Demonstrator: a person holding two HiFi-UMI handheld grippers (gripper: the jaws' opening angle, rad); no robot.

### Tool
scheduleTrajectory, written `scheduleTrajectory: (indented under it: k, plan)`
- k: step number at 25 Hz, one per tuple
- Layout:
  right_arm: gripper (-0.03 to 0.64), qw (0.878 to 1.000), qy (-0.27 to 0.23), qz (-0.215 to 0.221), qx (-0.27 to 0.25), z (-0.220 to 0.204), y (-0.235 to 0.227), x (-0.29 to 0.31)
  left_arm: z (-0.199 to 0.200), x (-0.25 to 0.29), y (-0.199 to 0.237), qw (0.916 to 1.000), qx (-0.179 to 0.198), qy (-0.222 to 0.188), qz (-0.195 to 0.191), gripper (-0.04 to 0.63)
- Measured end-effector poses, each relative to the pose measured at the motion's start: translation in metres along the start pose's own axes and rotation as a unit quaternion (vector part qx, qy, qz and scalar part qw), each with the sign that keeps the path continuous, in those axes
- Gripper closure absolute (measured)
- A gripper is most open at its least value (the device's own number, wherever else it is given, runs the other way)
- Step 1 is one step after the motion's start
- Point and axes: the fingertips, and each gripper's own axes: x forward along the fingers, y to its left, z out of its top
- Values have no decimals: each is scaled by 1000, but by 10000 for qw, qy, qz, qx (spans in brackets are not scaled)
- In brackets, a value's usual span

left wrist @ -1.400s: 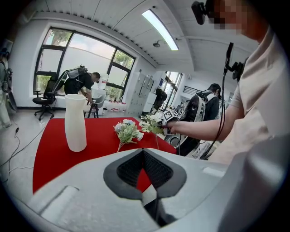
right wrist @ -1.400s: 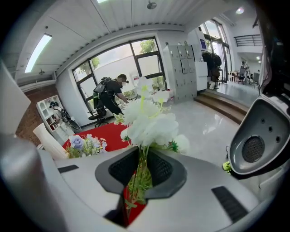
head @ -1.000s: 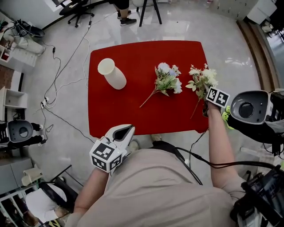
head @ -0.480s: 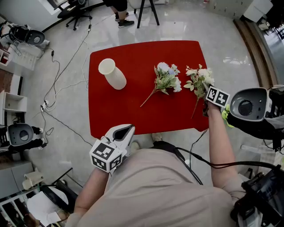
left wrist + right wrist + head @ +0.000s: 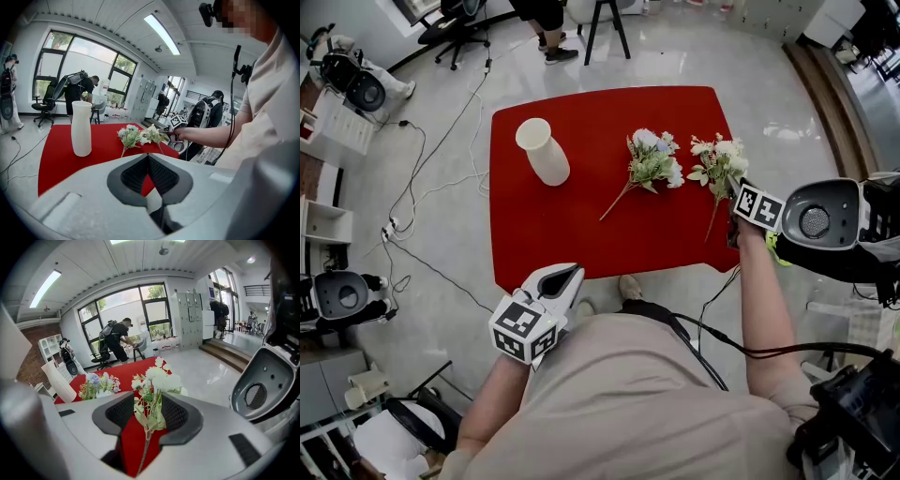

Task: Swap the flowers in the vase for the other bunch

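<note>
Working over a red table (image 5: 581, 234). Holding the left gripper (image 5: 565, 274) off the table's near edge, jaws pressed together on nothing. Reaching in with the right gripper (image 5: 146, 397) at the table's right edge, jaws spread after just opening, straddling the stem of the white bunch (image 5: 719, 169) without pinching it. Leaving that bunch lying near the right edge, blooms pointing away, stem toward the gripper. Seeing the blue bunch (image 5: 654, 164) lying just left of it, not touching. Finding the vase (image 5: 542, 152) standing upright and empty toward the far left corner, well apart from both bunches.
</note>
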Motion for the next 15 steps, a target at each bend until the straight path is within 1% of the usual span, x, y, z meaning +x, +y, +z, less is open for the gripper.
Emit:
scheduleTrajectory:
  k: [6, 15]
  plan:
    - [430, 9999, -43, 74, -66, -7, 25, -26, -7, -20, -1, 9999, -20, -107, -64, 588]
    - [431, 9995, -117, 244, -142, -14, 75, -58, -19, -52, 3, 9996, -11, -216, -162, 588]
